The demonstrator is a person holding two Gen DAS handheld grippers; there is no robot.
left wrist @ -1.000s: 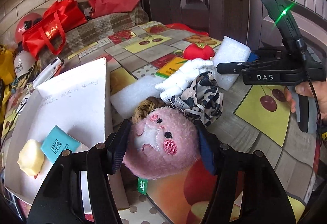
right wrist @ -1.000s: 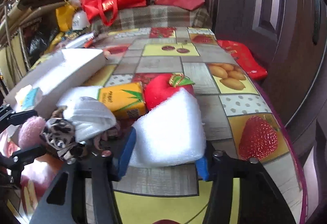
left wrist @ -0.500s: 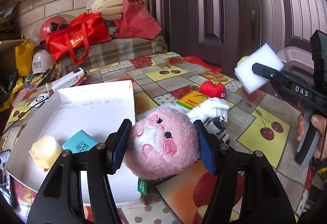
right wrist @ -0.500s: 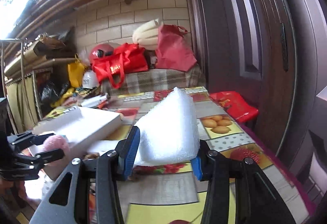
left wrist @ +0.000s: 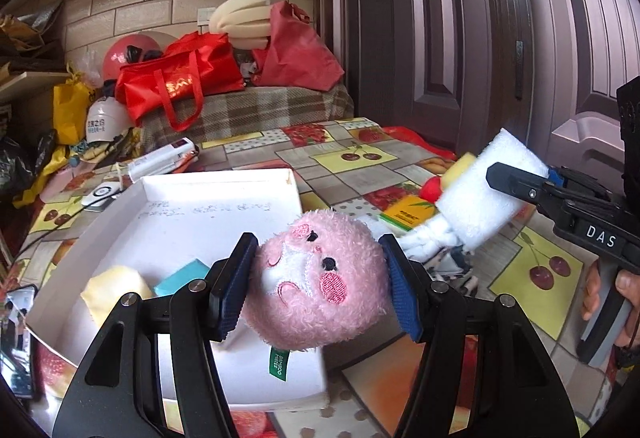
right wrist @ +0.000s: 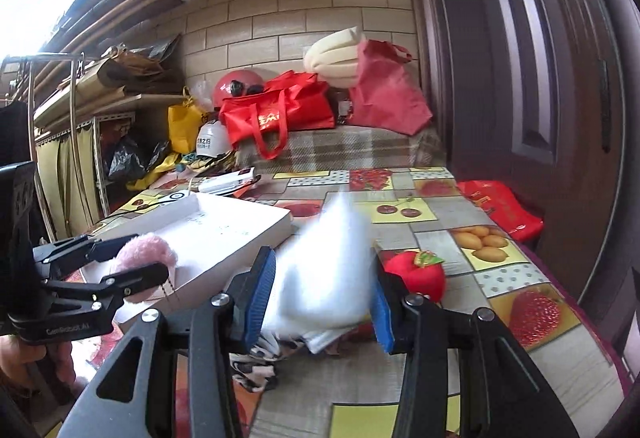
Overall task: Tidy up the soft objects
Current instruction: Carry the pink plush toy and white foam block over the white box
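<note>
Left gripper (left wrist: 318,278) clamps the plush (left wrist: 320,282) over the box (left wrist: 216,214) at its 5 o'clock edge, right gripper (right wrist: 320,290) tightening on foam (right wrist: 324,270) aloft; squashy foam may slip, plush may miss.

A lived-in home storage corner or entryway is shown. The worktop (right wrist: 436,216) is covered with a fruit-printed oilcloth, and a dark panelled door (right wrist: 520,50) is set beside a tiled brick-pattern wall (right wrist: 312,18). Red shopping bags (right wrist: 280,114), helmets (right wrist: 234,88) and foam pads (right wrist: 336,56) are piled on a plaid-covered bench (right wrist: 352,148), and metal shelves (right wrist: 80,142) are crammed with cardboard.
</note>
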